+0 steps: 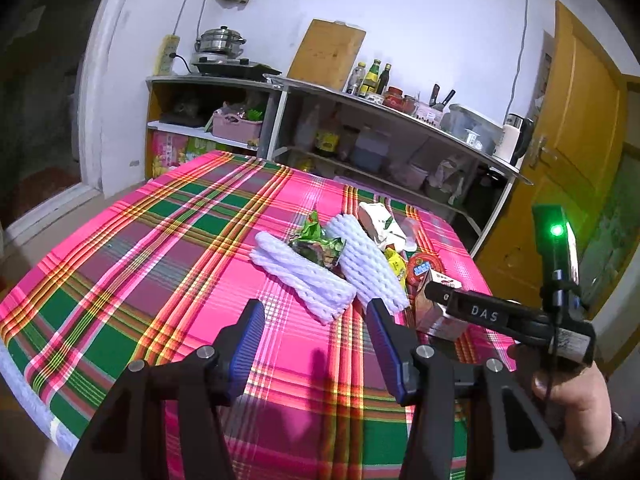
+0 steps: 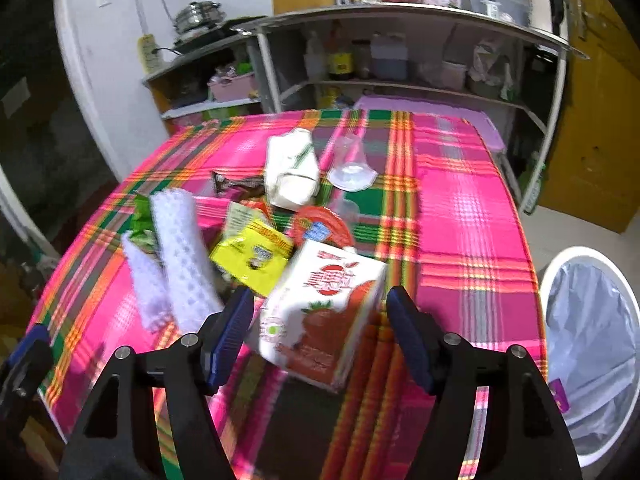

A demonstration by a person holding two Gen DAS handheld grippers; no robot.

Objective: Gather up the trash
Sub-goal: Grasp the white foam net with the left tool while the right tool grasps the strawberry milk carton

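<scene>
Trash lies in a heap on the plaid tablecloth (image 1: 160,240). It includes two white foam nets (image 1: 304,280), a green wrapper (image 1: 316,244), a yellow packet (image 2: 252,258), a red lid (image 2: 320,228), a crumpled white carton (image 2: 292,172) and a clear cup (image 2: 352,164). A red-and-white strawberry drink carton (image 2: 320,312) stands tilted between the fingers of my right gripper (image 2: 320,310). The jaws are open, and cloth shows beside the right pad. My left gripper (image 1: 316,332) is open and empty, just short of the foam nets. One right finger (image 1: 480,312) shows in the left wrist view.
A white bin with a plastic liner (image 2: 576,251) stands on the floor off the table's right edge. Metal shelves (image 1: 400,108) with bottles, jars and a pot on a stove (image 1: 220,40) line the far wall. A yellow door (image 1: 580,120) is at right.
</scene>
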